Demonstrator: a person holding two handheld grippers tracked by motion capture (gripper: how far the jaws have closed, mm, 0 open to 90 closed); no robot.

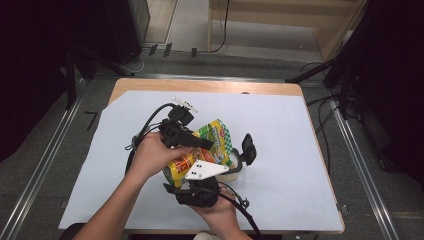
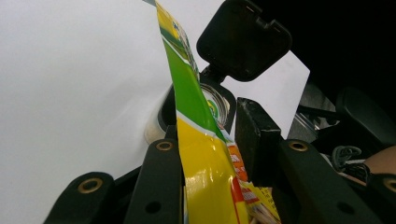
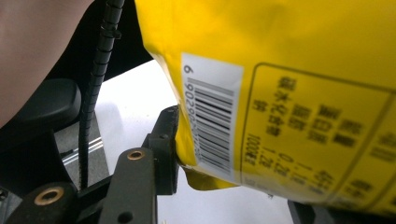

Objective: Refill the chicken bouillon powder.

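A yellow and green snack bag (image 1: 215, 135) hangs above the white sheet (image 1: 290, 130), between my two grippers. My left gripper (image 1: 207, 145) comes in from the left and is shut on the bag (image 2: 205, 158), whose thin upper edge rises between its jaws. My right gripper (image 1: 200, 165) reaches up from the near side under its grey plate. In the right gripper view, one pad (image 3: 168, 140) presses the barcode corner of the bag (image 3: 280, 93), and the bag mostly hides the other jaw. Just past the bag stands a clear jar (image 1: 234, 169) with its black lid (image 1: 248, 148) flipped open.
The sheet covers a wooden table (image 1: 200, 86), with bare sheet to the right and far side. Cables trail from both grippers over the near left of the table. Dark stands and floor rails surround the table.
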